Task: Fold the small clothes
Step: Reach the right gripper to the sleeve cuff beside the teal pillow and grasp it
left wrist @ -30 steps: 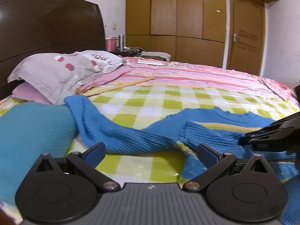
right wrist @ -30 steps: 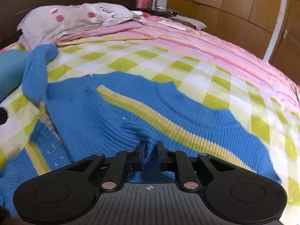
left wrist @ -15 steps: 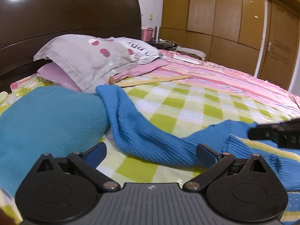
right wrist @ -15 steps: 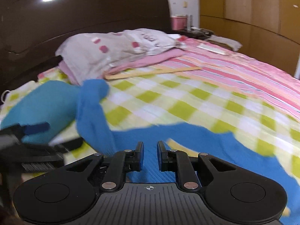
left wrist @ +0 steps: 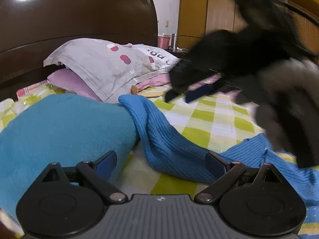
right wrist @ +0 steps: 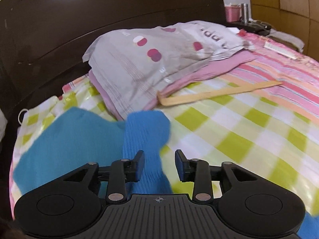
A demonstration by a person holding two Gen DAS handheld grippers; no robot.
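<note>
A blue ribbed sweater [left wrist: 159, 139] lies on the checked bedspread, one sleeve stretched toward the headboard with its cuff [right wrist: 147, 125] resting against a teal cloth [left wrist: 59, 129]. My left gripper [left wrist: 160, 161] is open wide, low over the sleeve, which runs between its fingers untouched. My right gripper [right wrist: 159, 159] hovers over the cuff end. Its jaws are opening; the sleeve shows in the gap beneath them, and the pads do not press it. In the left wrist view the right gripper [left wrist: 177, 95] is a dark blur above the bed, held by a grey-gloved hand [left wrist: 289, 99].
A grey pillow with red dots [right wrist: 159, 59] lies on a pink pillow by the dark headboard [right wrist: 59, 29]. A thin wooden stick [right wrist: 219, 93] rests on the green-checked bedspread [right wrist: 249, 139]. A wooden wardrobe [left wrist: 191, 10] stands behind, and a pink cup [right wrist: 232, 14] on the nightstand.
My right gripper swung left from the sweater's body to the sleeve cuff, and its jaws went from shut to parted. My left gripper shifted left toward the sleeve and the teal cloth.
</note>
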